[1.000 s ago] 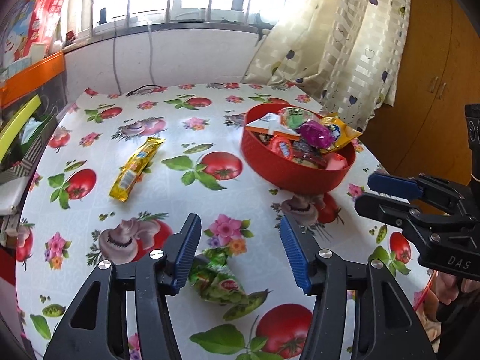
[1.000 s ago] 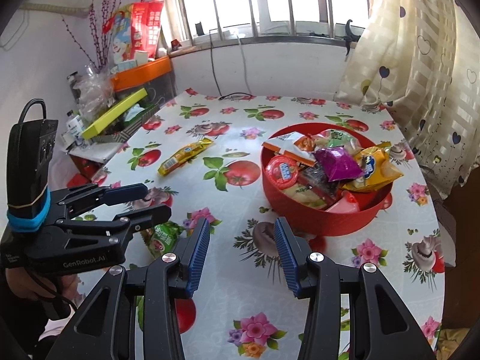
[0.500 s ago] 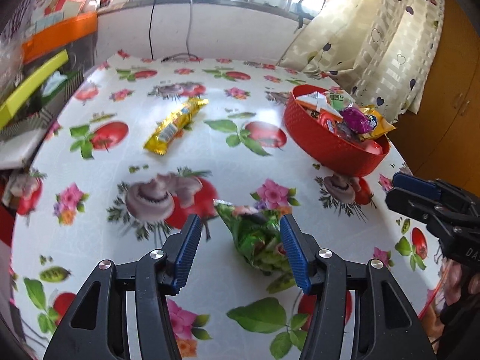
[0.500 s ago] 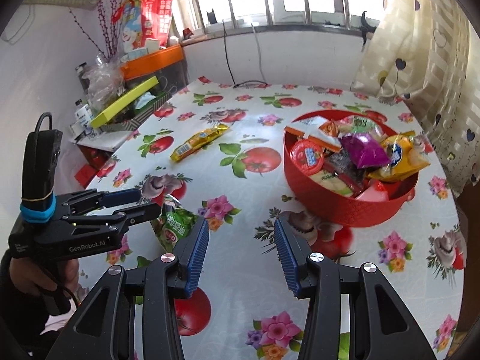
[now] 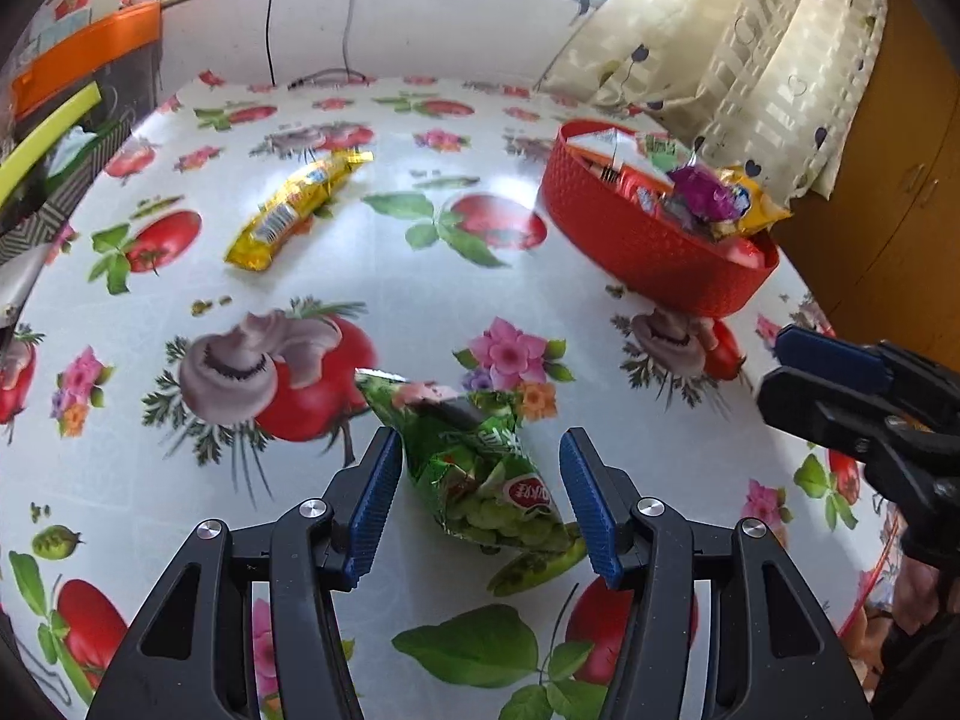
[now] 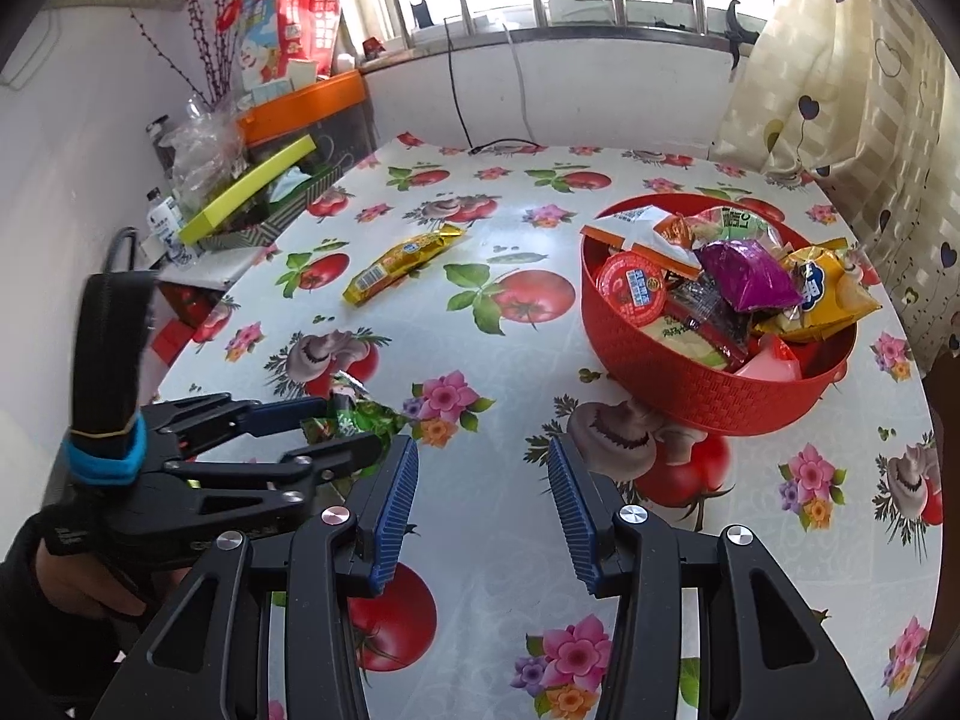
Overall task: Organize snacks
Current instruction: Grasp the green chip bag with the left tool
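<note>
Left gripper [image 5: 477, 495] has dropped closer to the flowered tablecloth [image 5: 420, 276] than a second ago, and its open blue pads now stand on either side of the green snack bag [image 5: 480, 474] at lower centre, not pressing it. Earlier the bag lay below and between the fingertips. Right gripper [image 6: 480, 504], jaws apart and empty, hangs over bare cloth at the bottom of its frame, little changed. Upper right, the red basket [image 6: 720, 402] holds mixed snacks. A yellow packet [image 6: 402, 264] lies left of it.
</note>
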Demonstrator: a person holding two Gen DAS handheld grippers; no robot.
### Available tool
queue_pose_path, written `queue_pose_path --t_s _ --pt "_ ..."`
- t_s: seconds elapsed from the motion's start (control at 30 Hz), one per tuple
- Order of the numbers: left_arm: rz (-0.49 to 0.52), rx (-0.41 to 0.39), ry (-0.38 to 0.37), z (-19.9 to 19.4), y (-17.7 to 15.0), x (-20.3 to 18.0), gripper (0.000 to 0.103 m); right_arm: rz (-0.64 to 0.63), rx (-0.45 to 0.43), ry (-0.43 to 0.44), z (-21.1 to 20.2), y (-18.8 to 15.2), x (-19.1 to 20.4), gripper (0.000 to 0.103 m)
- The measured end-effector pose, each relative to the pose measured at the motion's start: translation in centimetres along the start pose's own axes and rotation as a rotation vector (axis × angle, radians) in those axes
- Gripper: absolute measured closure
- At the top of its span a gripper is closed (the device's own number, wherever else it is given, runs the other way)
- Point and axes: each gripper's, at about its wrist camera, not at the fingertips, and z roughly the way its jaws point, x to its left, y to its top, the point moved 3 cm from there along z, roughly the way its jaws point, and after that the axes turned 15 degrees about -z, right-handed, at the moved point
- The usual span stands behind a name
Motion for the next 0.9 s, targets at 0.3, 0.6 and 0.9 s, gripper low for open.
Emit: queue_pose_path --t_s 0.3,0.6,0.9 --pt "0.004 -0.004 0.002 0.7 -0.1 1.1 0.060 -0.011 0.017 -0.007 0.5 0.4 0.1 0.060" --pt "-0.013 -0.079 -0.025 -0.7 1.4 2.9 0.063 -0.041 0.026 -0.003 2.4 2.1 0.6 0.060" --pt "-0.078 -0.170 0.013 -1.6 6.6 7.4 0.063 -0.047 0.037 0.019 6.7 5.9 1.3 0.060"
